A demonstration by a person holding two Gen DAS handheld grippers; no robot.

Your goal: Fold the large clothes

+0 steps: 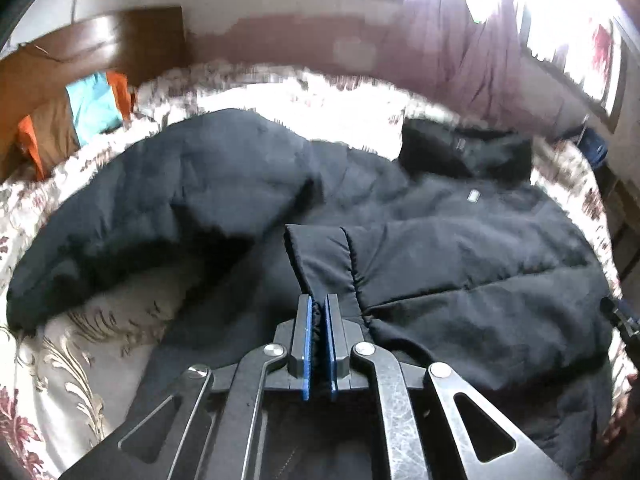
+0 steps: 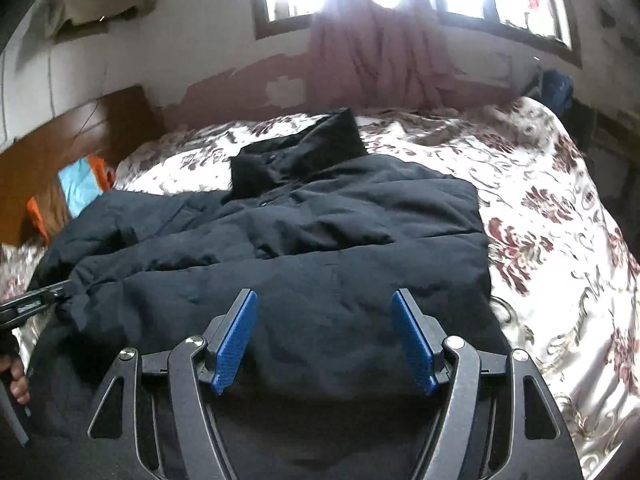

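Left gripper (image 1: 319,312): jaws closed tight on the cuff (image 1: 320,256) of a sleeve, the dark fabric bunched between the blue pads. Right gripper (image 2: 325,328): jaws spread wide, holding nothing, positioned above the near hem. The black padded jacket (image 2: 320,248) lies spread across the bed (image 2: 552,240), on a floral bedspread, its collar (image 2: 296,156) pointing toward the far wall. One sleeve (image 1: 180,184) bulges at the left side. Beyond, a wooden headboard (image 2: 60,152) stands at left, with an orange and turquoise pillow (image 2: 76,188) against it. Pink curtain (image 2: 380,52) hangs under a bright window.
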